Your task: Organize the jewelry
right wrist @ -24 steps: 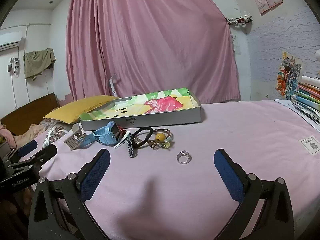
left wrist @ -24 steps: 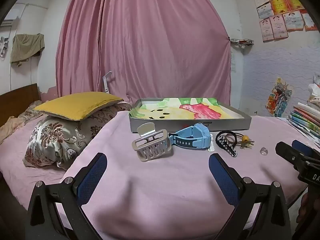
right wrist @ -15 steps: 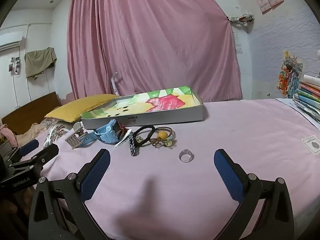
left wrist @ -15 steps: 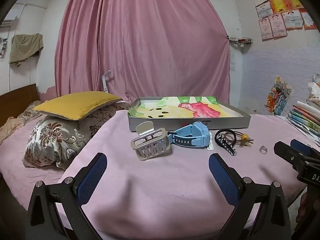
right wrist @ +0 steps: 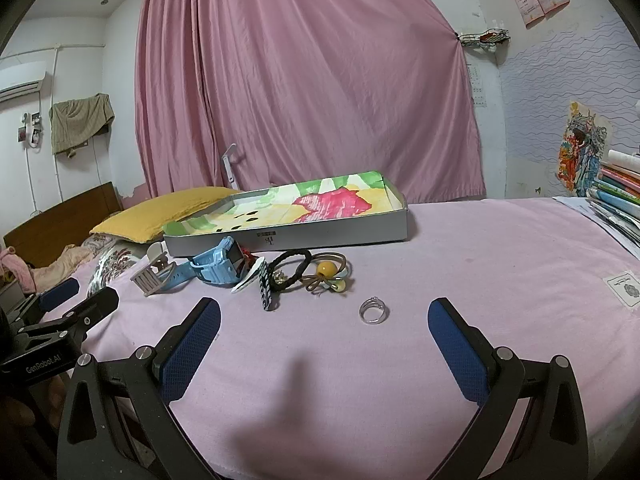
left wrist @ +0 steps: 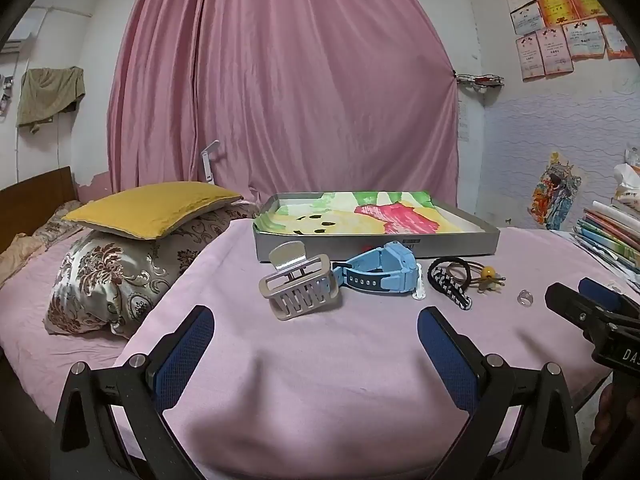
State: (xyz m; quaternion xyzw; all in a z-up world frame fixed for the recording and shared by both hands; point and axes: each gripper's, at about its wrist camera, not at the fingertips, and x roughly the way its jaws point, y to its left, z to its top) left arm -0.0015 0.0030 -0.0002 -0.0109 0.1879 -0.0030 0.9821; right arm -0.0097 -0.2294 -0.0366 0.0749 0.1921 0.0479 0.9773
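One tray [left wrist: 376, 242], claw clip [left wrist: 298, 286], watch [left wrist: 380, 272], ring [right wrist: 373, 311]; two pillows [left wrist: 152, 208].

Even, soft indoor light (fisheye-bent edges, dark corners), details perhaps slightly soft.

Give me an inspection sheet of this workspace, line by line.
Surface: pink sheet, wrinkled.
Job's things: tray holds no jewelry; in front of it lie hair claw, blue watch, hair ties, striped clip; ring sits apart.
Clutter: card on sheet.
Tongs: left tongs open, empty; right tongs open, empty, nearest the ring.
Cables: nothing seen.
Surroundings: yellow pillow, pink curtain, book stack.
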